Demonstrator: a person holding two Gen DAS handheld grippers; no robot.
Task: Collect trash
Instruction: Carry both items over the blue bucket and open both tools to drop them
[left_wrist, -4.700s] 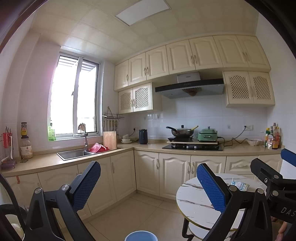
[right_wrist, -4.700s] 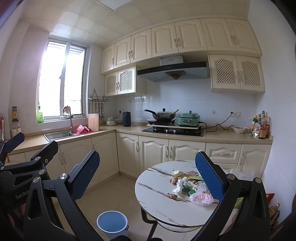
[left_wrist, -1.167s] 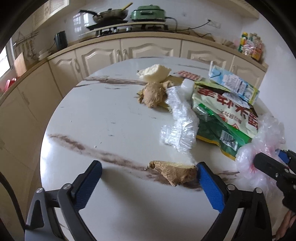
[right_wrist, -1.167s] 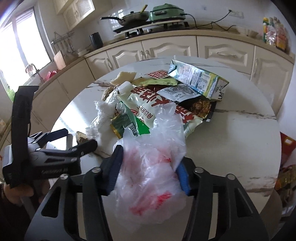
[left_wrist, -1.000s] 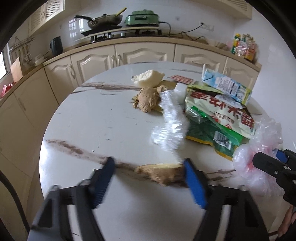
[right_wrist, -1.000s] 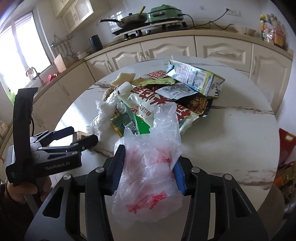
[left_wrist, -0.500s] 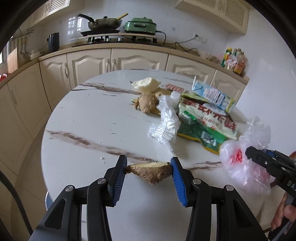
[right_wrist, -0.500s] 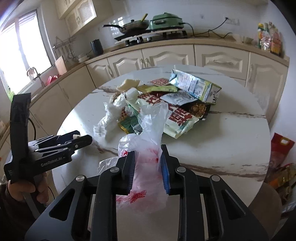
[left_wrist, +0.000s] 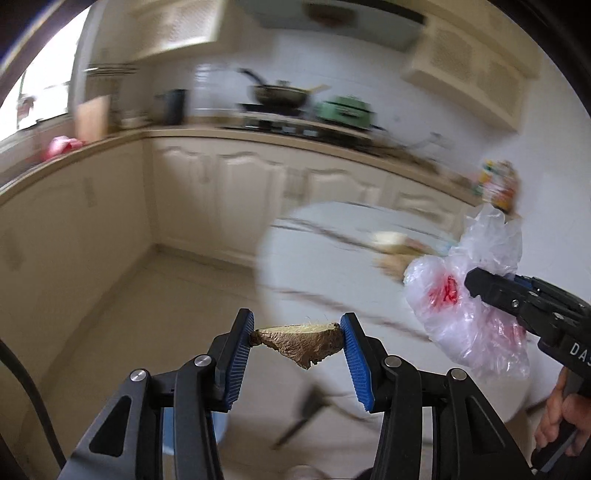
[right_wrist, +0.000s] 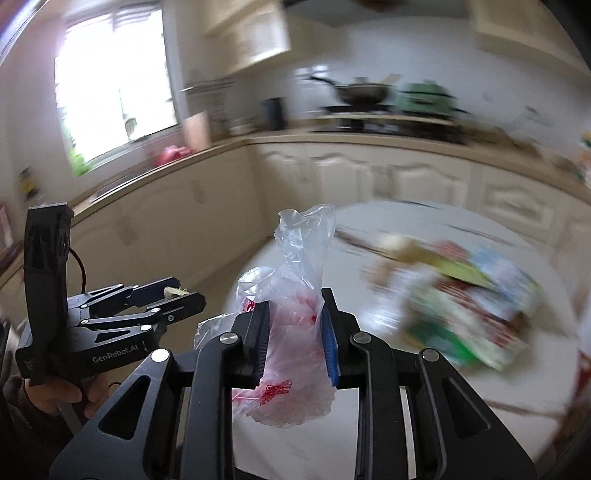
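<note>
My left gripper is shut on a brown piece of ginger peel and holds it in the air, left of the round white table. It also shows in the right wrist view. My right gripper is shut on a clear plastic bag with red print, lifted above the table edge; the bag also shows in the left wrist view. Blurred trash packets lie on the table.
A blue bucket shows partly behind my left gripper, on the floor. Cream cabinets and a counter with a stove and wok run along the back. The tiled floor lies left of the table.
Both grippers have lifted and swung left, away from the table, each with its item. The views are now motion-blurred and show the floor and cabinets.
</note>
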